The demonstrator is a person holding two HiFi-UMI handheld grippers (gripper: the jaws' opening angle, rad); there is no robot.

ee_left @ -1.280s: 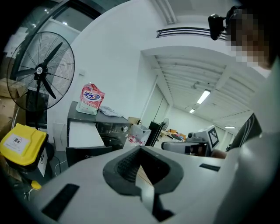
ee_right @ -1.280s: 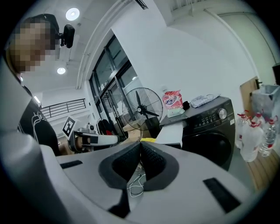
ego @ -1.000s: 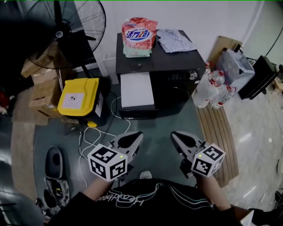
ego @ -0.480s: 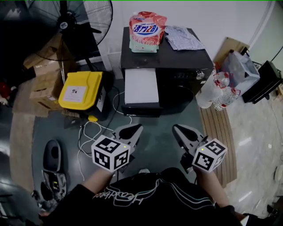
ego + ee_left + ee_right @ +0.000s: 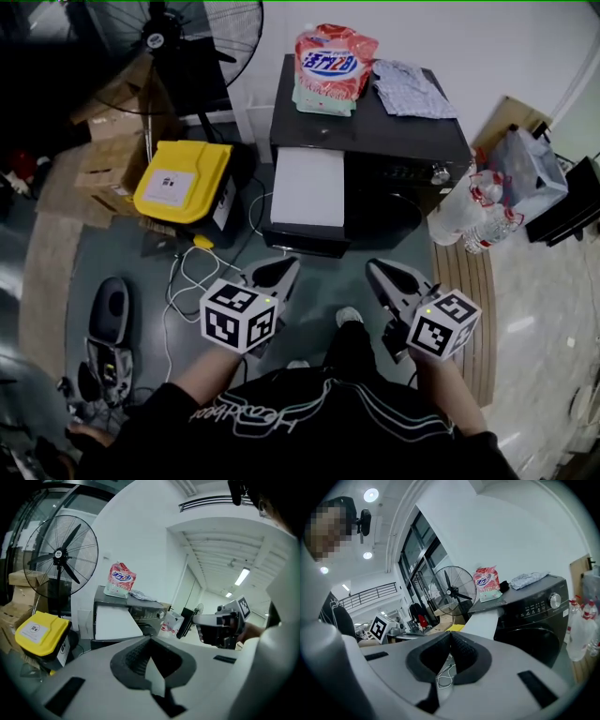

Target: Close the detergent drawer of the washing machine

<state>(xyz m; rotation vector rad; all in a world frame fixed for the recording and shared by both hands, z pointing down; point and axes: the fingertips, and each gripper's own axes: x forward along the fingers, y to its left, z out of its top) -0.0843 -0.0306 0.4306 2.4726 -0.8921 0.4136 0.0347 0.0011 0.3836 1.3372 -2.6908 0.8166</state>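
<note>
A black washing machine [image 5: 403, 159] stands against the far wall, its white detergent drawer [image 5: 307, 187] pulled far out toward me. My left gripper [image 5: 279, 272] and right gripper [image 5: 382, 272] hang side by side in front of it, well short of the drawer, both shut with nothing in them. In the left gripper view the drawer [image 5: 115, 623] lies ahead and to the left of the left gripper [image 5: 150, 641]. In the right gripper view the drawer [image 5: 483, 620] juts left from the machine [image 5: 534, 616], beyond the right gripper [image 5: 450, 637].
A detergent bag [image 5: 333, 66] and a folded cloth [image 5: 412, 91] lie on the machine. Left of it stand a fan [image 5: 178, 37], cardboard boxes [image 5: 103, 150] and a yellow-lidded box [image 5: 180, 180]. White cables [image 5: 192, 281] trail on the floor. Water bottles [image 5: 473, 211] and a wooden pallet [image 5: 464, 300] are at the right.
The person has stepped forward, a foot now showing between the grippers, and the machine sits nearer and further right in the head view. Both grippers stay shut.
</note>
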